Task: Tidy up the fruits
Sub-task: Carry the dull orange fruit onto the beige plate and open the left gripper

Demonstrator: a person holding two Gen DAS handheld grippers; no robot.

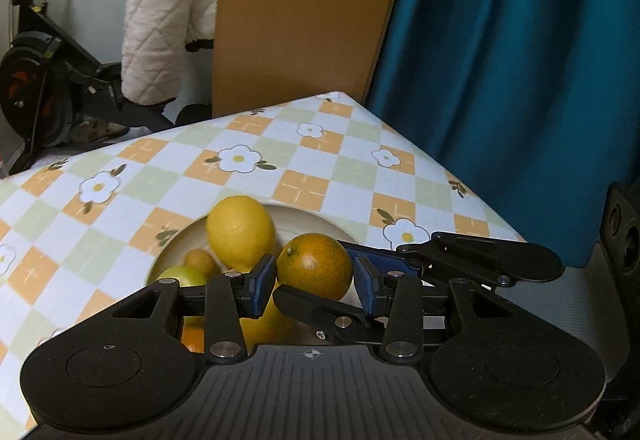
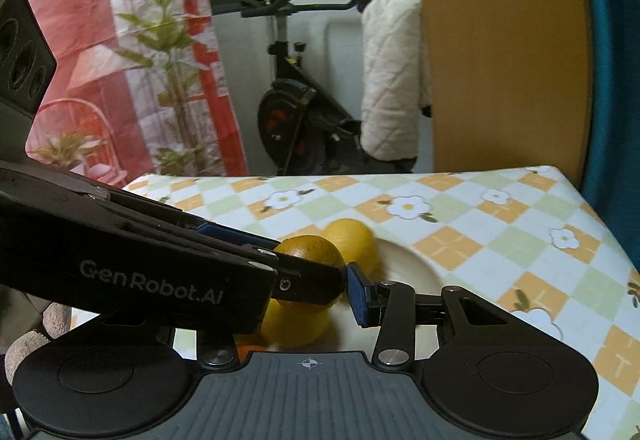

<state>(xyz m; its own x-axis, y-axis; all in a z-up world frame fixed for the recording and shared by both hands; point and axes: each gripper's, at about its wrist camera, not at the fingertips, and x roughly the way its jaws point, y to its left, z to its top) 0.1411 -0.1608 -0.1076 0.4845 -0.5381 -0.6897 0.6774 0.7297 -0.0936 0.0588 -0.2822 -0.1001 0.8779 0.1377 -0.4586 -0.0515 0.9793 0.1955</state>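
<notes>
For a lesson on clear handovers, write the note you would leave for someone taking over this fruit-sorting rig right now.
Left gripper: blue pads pressed on both sides of the round orange citrus fruit, apparently gripping it.
Right gripper: crossing in, fingers also around that fruit; its grip is unclear because one finger is hidden.
Fruits: the large yellow lemon, a small green-yellow fruit and others lie on the cream round plate on the checked floral tablecloth.
Done: fruit gathered on the plate.
Left: settle the orange fruit, then withdraw both grippers.
</notes>
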